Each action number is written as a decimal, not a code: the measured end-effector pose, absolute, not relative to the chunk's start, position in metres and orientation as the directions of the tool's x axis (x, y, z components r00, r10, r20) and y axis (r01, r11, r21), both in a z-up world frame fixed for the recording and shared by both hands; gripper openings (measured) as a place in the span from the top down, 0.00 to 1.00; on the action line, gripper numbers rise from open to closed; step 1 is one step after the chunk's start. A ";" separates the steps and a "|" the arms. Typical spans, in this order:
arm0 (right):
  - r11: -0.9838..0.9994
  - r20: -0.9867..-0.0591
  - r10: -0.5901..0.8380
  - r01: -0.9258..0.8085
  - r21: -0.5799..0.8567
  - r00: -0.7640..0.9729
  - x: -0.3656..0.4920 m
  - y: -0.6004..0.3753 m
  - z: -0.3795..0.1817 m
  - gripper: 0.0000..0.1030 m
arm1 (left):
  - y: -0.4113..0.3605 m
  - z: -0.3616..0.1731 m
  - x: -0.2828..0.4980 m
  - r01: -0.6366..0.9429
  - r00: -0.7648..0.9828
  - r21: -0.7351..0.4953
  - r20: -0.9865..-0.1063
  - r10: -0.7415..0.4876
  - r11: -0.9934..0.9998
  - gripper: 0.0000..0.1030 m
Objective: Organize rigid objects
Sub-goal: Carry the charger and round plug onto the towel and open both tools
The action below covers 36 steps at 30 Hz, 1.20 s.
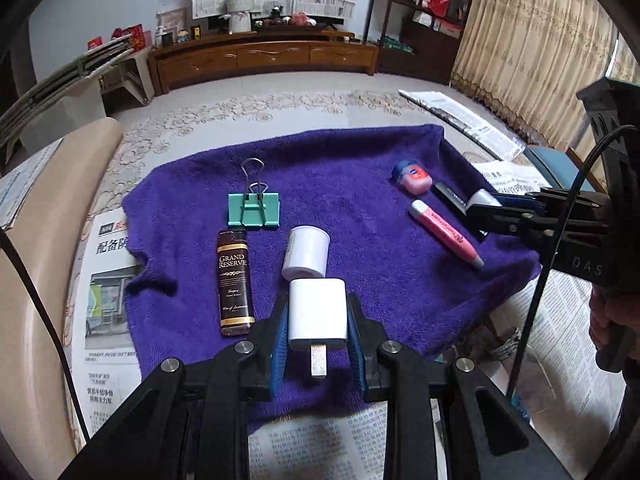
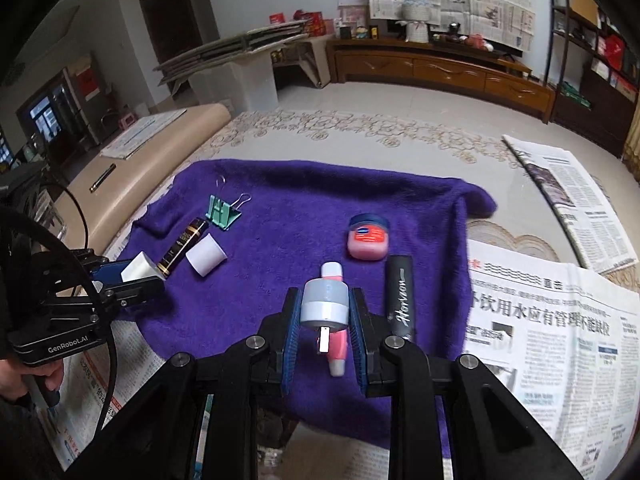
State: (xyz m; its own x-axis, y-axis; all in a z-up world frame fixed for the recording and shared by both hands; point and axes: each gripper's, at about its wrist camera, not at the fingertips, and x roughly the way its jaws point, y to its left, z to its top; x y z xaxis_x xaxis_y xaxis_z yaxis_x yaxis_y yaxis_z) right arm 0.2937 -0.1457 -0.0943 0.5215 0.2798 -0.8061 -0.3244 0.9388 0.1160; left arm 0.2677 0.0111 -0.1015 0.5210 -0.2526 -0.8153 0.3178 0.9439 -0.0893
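My left gripper (image 1: pixel 318 316) is shut on a white plug adapter (image 1: pixel 317 314) over the near edge of the purple towel (image 1: pixel 352 208). My right gripper (image 2: pixel 325 310) is shut on a grey round adapter (image 2: pixel 324 306), held above a pink tube (image 2: pixel 338 350). On the towel lie a green binder clip (image 1: pixel 253 210), a brown Grand Reserve lighter (image 1: pixel 235 280), a white cup (image 1: pixel 306 254) on its side, a pink Vaseline jar (image 2: pixel 368 238) and a black Horizon bar (image 2: pixel 400 296). The right gripper also shows in the left wrist view (image 1: pixel 486 206), the left gripper in the right wrist view (image 2: pixel 132 274).
Newspapers (image 2: pixel 552 320) lie around the towel on the patterned carpet. A beige cushion bench (image 2: pixel 132 172) stands at the left. A wooden TV cabinet (image 1: pixel 264 60) and shelves (image 1: pixel 424 20) are far behind, curtains (image 1: pixel 532 40) at the right.
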 end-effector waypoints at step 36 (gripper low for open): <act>0.843 -0.889 0.267 -0.537 0.029 0.371 0.305 -0.090 -0.139 0.70 | 0.002 -0.125 0.289 0.461 0.428 -0.009 -0.874 -0.231 0.887 0.72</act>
